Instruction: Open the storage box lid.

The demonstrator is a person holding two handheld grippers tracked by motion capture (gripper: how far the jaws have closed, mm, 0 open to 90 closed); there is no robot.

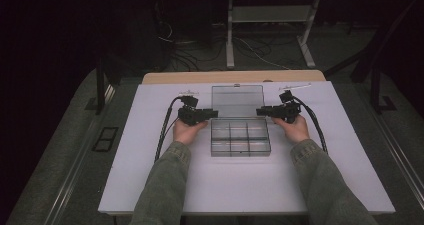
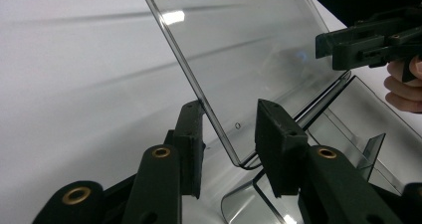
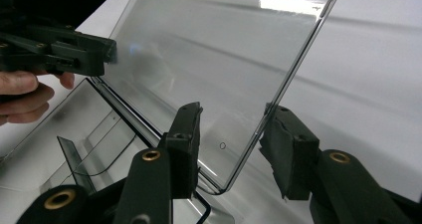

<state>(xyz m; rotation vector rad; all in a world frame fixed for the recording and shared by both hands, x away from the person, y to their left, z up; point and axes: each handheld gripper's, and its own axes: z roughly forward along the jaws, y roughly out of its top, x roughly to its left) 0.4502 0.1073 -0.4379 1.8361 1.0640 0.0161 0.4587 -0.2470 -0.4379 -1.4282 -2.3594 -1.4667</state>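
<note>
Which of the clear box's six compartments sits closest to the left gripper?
The far-left compartment of the clear plastic box, in the row beside the opened lid. The left gripper hovers just above its corner; the other five lie nearer the person or rightward.

- The high view looks forward and down from above the person's side, taking in the whole bench (image 1: 150, 185).
- Each gripper view rides close, facing inward along its jaws.
- All share the clear lid (image 1: 237, 101).
</note>
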